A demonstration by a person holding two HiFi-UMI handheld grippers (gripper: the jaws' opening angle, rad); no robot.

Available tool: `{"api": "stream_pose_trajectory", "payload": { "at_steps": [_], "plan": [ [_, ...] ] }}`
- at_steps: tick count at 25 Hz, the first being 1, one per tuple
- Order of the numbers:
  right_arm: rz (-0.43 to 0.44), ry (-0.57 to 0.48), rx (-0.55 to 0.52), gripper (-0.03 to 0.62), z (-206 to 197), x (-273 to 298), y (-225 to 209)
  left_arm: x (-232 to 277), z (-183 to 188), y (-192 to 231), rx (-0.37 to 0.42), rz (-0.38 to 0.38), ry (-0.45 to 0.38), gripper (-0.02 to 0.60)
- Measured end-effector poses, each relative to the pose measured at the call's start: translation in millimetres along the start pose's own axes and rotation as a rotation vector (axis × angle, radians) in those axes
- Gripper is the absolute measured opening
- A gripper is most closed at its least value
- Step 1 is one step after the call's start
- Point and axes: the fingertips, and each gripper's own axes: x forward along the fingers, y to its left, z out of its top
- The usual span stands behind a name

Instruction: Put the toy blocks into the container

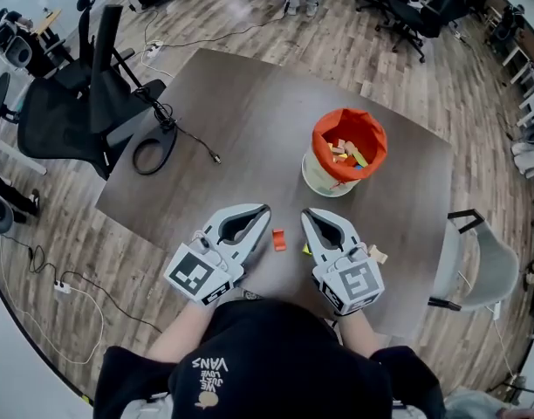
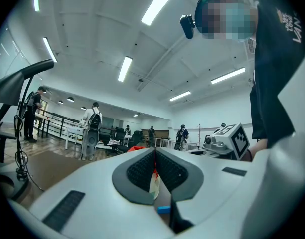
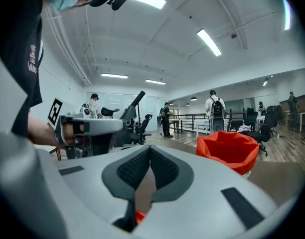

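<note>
The container (image 1: 344, 151), a white tub with an orange liner, stands on the dark table (image 1: 249, 103) with several coloured blocks inside. An orange block (image 1: 279, 240) lies on the table between my two grippers. My left gripper (image 1: 265, 209) rests shut and empty at its left; my right gripper (image 1: 305, 214) rests shut and empty at its right. A beige block (image 1: 378, 254) lies right of the right gripper. In the left gripper view the shut gripper (image 2: 155, 152) has a blue block (image 2: 164, 209) showing below it. In the right gripper view the shut gripper (image 3: 150, 149) has the orange block (image 3: 139, 216) below and the container (image 3: 227, 151) at right.
A black cable (image 1: 175, 133) trails over the table's left part. Black office chairs (image 1: 75, 103) stand left of the table and a grey chair (image 1: 481, 264) at its right. People stand far back in the room (image 2: 91, 128).
</note>
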Motion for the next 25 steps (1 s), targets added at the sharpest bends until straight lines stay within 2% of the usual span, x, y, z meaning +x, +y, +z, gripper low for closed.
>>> {"api": "stream_pose_trajectory", "payload": {
  "at_steps": [9,18,25],
  "plan": [
    [0.028,0.064,0.013,0.018,-35.0,4.7,10.8,0.6,-3.8,-2.3,-0.007,-0.011,0.005,0.011],
    [0.083,0.206,0.009,0.017,-100.6,13.9,28.7,-1.3,-4.8,-4.2,-0.006,-0.014,0.01,0.011],
    [0.122,0.296,0.038,0.018,-136.6,17.0,37.1,-4.8,-6.8,-4.0,-0.008,-0.004,0.015,0.011]
  ]
}}
